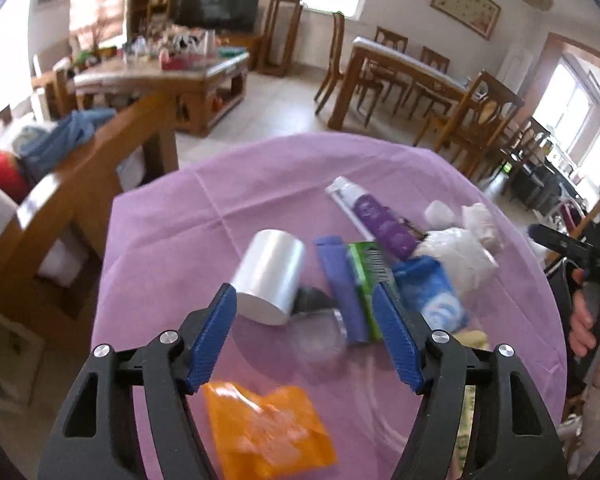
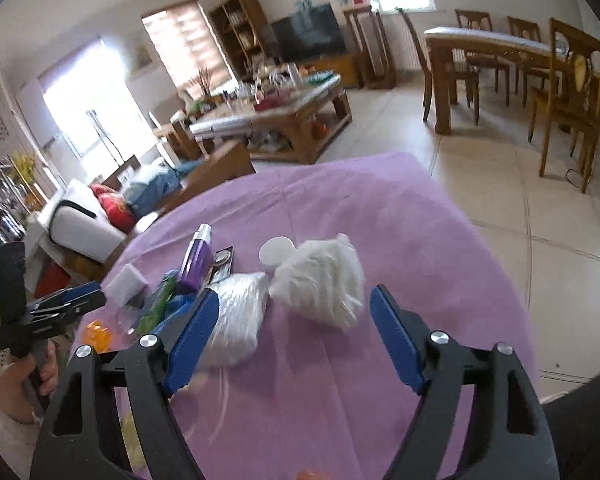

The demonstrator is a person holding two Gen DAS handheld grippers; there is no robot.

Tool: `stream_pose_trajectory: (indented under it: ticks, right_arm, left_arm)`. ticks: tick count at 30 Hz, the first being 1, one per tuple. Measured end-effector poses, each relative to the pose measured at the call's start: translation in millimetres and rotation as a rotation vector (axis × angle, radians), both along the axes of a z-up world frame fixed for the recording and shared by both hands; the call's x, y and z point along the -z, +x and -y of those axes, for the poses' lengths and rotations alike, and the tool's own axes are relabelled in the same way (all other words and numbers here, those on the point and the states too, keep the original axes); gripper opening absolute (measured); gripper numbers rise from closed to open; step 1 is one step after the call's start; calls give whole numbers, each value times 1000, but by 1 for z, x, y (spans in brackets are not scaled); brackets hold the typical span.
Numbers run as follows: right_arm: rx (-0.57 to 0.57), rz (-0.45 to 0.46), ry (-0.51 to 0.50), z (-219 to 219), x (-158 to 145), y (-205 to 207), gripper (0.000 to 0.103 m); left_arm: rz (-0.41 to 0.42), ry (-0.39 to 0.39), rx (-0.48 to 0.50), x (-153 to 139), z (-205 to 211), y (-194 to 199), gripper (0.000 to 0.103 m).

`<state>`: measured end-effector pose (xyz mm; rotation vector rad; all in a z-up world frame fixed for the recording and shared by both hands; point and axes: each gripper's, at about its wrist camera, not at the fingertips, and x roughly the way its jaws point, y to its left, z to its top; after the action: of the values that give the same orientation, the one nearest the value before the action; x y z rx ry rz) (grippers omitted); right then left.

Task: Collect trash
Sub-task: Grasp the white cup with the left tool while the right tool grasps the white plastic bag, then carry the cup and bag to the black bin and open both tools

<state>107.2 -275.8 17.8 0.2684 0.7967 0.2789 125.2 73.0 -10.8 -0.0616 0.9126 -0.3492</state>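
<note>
Above a table draped in a purple cloth [image 1: 172, 240], both grippers hang with jaws apart and nothing between the pads. Left gripper [image 1: 304, 300]: beyond its fingertips lie a silver cylinder [image 1: 270, 276] on its side, a clear lid [image 1: 320, 332] and a purple and green packet [image 1: 352, 288]; an orange wrapper [image 1: 268, 428] lies on the cloth below the open jaws, untouched. Right gripper [image 2: 294, 300]: a crumpled white tissue wad [image 2: 324, 280] sits just ahead of the gap, apart from both pads; a clear plastic bag [image 2: 236, 320] lies beside the left-hand pad, contact not discernible. A purple tube [image 2: 196, 260] lies farther left.
</note>
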Motion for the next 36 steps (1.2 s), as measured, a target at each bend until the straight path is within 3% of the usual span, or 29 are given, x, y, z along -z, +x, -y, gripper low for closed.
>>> stream_pose_trajectory:
  ticks: [2,7,10,12,14,19,26,29,36]
  right_arm:
    - [7,-35,-17,-9,10,18,77]
    - [31,-111,-39,-15,32,40,77]
    - [36,-137,-77,-18,42,43,59]
    - [41,-125,-110,-17,43,39,47]
    - [46,-122,-105,-14,43,37,31]
    - [66,-86,-15,6,33,16,19]
    - [89,37,94,45,1,-47,19]
    - [113,97,116,64,-13,-79,19]
    - [252,198,94,123,-32,-154,19]
  left_arm:
    - [-20,24,15,6,1,14,64]
    - [-82,-10,43,31,-3,35,38]
    - [-89,-59,46,38,-3,41,26]
    - [-83,-75,48,38,-2,43,12]
    - [-74,-72,48,39,2,45,9]
    - [-32,-101,37,30,2,36,7]
    - [53,-178,75,-6,13,2,7]
    - [73,-211,133,-23,38,-14,6]
    - [82,-293,348,-46,145,-52,4]
